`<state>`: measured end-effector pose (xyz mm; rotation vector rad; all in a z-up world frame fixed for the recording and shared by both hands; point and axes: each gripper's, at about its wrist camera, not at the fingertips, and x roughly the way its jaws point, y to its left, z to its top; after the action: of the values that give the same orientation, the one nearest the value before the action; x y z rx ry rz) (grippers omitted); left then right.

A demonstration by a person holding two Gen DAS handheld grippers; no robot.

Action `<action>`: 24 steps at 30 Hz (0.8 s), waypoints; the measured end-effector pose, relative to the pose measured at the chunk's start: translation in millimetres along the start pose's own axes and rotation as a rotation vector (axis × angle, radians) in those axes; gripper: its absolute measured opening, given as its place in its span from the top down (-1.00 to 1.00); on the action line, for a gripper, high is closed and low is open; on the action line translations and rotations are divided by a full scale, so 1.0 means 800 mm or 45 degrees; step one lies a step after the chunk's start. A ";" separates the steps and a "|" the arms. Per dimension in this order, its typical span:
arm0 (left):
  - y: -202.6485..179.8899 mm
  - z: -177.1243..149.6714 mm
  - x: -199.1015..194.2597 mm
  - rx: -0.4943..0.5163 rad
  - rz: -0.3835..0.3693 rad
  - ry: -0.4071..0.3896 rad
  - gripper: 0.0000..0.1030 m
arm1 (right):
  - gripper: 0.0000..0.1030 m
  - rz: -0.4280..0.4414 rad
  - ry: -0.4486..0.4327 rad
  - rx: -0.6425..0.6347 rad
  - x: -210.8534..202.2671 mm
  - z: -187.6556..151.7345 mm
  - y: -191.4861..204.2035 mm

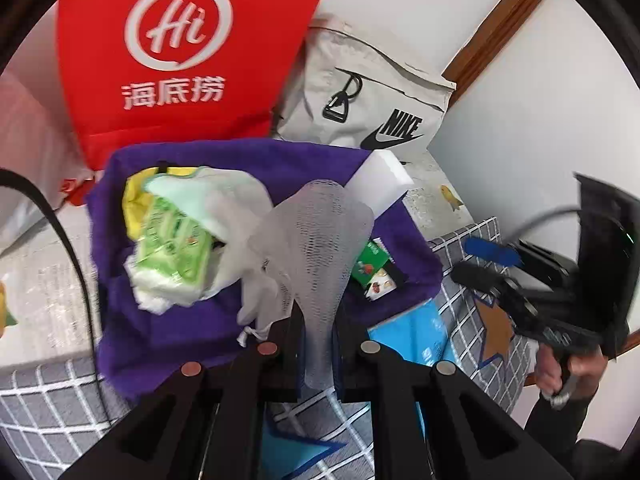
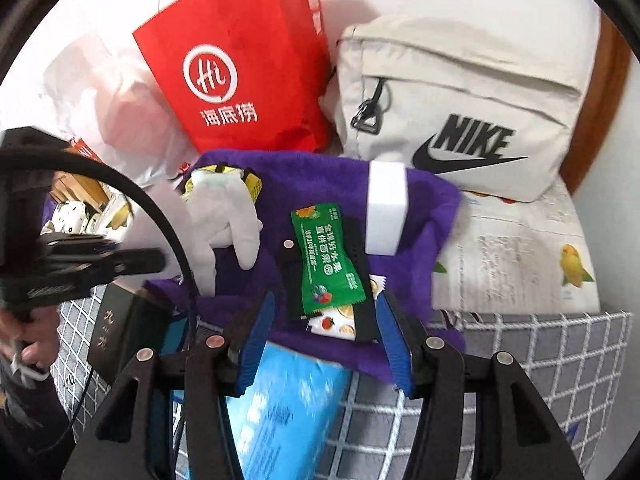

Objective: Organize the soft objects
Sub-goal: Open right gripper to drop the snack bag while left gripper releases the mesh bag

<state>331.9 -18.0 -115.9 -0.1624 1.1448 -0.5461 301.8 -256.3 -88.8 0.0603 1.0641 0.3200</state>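
Note:
My left gripper (image 1: 318,332) is shut on a grey-white mesh net (image 1: 320,240), which stands up from its fingers above a purple towel (image 1: 168,336). On the towel lie a white glove (image 2: 224,216), a green tissue pack (image 1: 172,248) in white wrapping, a white foam block (image 2: 386,212) and a green sachet (image 2: 328,256) on a black strap. My right gripper (image 2: 325,340) hangs open over the towel's near edge (image 2: 420,356). Its blue pads (image 2: 256,340) stand apart, with the sachet just beyond them and nothing pressed. The right gripper (image 1: 480,264) also shows at the right of the left wrist view.
A red paper bag (image 2: 240,72) and a beige Nike bag (image 2: 460,120) stand behind the towel. A blue pack (image 2: 288,408) lies on grey checked cloth (image 2: 520,360). A printed sheet with yellow birds (image 2: 512,248) lies to the right, and a black box (image 2: 116,332) to the left.

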 end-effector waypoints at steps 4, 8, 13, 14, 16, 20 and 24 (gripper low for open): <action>-0.007 0.013 0.019 -0.020 -0.060 0.048 0.80 | -0.03 -0.001 -0.017 0.018 -0.007 -0.008 0.002; -0.015 0.025 0.041 0.004 -0.017 0.077 0.80 | -0.03 -0.007 -0.011 0.042 -0.011 -0.020 -0.004; -0.012 0.031 0.064 0.000 0.005 0.128 0.80 | -0.03 0.001 0.007 0.090 -0.007 -0.035 -0.011; -0.011 0.032 0.067 -0.004 0.007 0.130 0.80 | -0.03 0.001 0.007 0.099 -0.007 -0.038 -0.013; -0.012 0.034 0.072 0.004 0.013 0.147 0.80 | -0.03 0.014 0.009 0.120 -0.008 -0.047 -0.017; -0.013 0.043 0.072 -0.003 0.021 0.130 0.11 | -0.03 0.034 0.022 0.156 -0.004 -0.056 -0.023; -0.012 0.052 0.051 -0.055 0.086 0.006 -0.54 | -0.03 0.061 0.023 0.165 -0.006 -0.063 -0.020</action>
<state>378.1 -52.3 -128.7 -0.1592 1.1631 -0.4623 259.3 -278.0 -112.7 0.1996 1.1021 0.2947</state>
